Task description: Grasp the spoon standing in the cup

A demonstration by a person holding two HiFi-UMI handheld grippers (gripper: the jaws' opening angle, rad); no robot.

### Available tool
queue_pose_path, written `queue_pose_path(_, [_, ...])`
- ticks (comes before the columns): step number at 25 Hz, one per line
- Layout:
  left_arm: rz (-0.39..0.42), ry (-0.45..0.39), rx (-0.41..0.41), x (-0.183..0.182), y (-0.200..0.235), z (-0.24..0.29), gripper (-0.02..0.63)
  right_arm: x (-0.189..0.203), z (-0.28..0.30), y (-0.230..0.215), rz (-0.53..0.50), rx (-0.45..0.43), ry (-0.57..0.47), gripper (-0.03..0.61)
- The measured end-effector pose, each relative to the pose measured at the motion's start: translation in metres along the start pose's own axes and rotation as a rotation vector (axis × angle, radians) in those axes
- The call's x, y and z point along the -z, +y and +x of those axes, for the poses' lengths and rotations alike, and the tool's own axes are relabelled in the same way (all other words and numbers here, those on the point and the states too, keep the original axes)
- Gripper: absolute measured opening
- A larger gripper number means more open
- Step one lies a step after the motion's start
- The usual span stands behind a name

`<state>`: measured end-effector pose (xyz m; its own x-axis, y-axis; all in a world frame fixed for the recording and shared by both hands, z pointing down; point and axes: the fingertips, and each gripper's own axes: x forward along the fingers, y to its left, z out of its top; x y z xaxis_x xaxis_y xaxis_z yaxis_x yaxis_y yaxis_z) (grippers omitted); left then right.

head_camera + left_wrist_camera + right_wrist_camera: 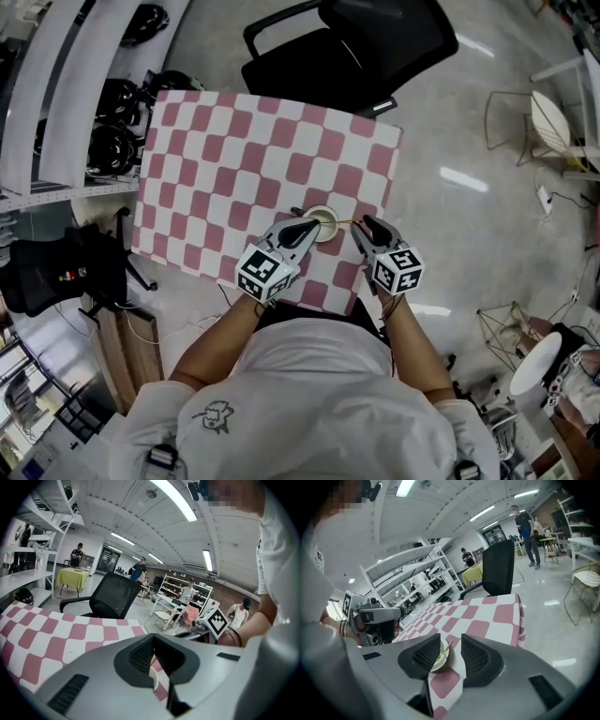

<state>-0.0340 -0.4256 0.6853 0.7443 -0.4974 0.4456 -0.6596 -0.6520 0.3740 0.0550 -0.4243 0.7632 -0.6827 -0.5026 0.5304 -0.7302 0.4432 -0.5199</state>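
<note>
Your white T-shirt (309,375) fills the bottom of the head view, and your forearms reach forward from it to the near edge of the table draped in a pink-and-white checked cloth (234,150). Near that edge stands the small round white cup (323,209), with the thin tan spoon (349,222) leaning in it, its handle tipped out over the rim toward your right side. Your left gripper (305,228) lies just beside the cup's left rim; in the left gripper view its jaw tips are pressed together, with only a slice of the cup's rim showing through the gap beneath them, and you cannot tell whether it touches the cup. Your right gripper (366,228) is spread wide: in the right gripper view the cup and spoon sit framed between its jaws, with neither pad pressing on them. A black office chair (375,37) stands beyond the table's far edge.
</note>
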Motion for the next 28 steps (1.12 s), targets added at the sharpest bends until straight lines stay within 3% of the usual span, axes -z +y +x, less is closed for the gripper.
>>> queue_pose_path(8, [0.008,-0.003,-0.007,0.0,0.003,-0.004,0.014,0.002,0.005,0.001,-0.02,0.006,0.02,0.049])
queue_pose_path(28, [0.04,-0.104,-0.045,-0.037,-0.031,-0.032,0.014,-0.043,-0.017,0.06,-0.176,-0.096,-0.048,0.032])
